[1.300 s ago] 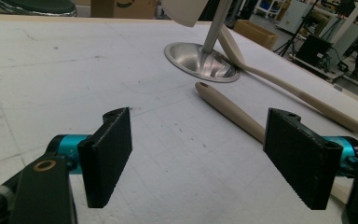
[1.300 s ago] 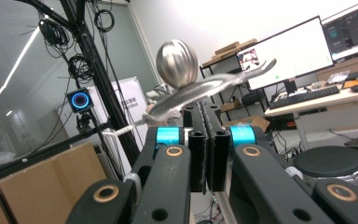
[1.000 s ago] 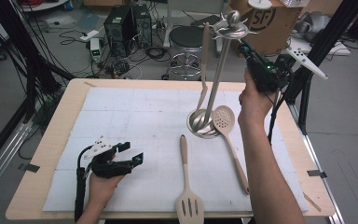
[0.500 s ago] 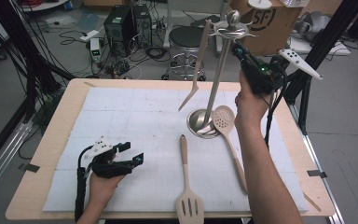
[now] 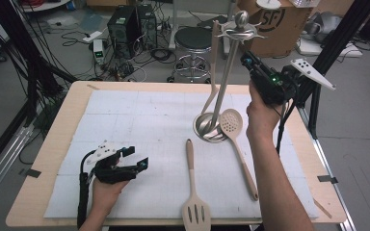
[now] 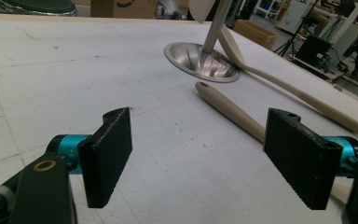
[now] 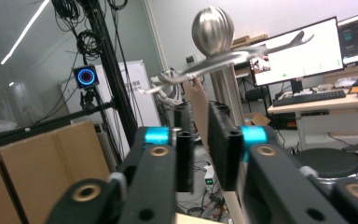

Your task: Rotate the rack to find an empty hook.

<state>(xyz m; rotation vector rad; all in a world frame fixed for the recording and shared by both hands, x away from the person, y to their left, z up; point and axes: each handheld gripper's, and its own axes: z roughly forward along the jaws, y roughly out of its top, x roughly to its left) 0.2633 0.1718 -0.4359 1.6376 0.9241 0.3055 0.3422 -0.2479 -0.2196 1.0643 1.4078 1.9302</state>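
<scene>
Right gripper (image 5: 248, 61), jaws just parting, beside spatula (image 5: 214, 67) hung on rack (image 5: 229, 72); left gripper (image 5: 135, 159) rests wide on counter (image 5: 48, 144).

1 overhead, 2 claw-mounted close views

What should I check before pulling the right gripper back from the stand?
1. Beige hanging utensil is on a hook of the silver metal stand: ok.
2. Right gripper has let go: its jaws have just been opening with the handle between them; pads clear: cannot tell.
3. Stand upright on the white table mat: ok.
4. Left gripper open, nothing between the jaws: ok.
5. Beige slotted spatula and beige perforated spoon lie flat, reachable: ok.
</scene>
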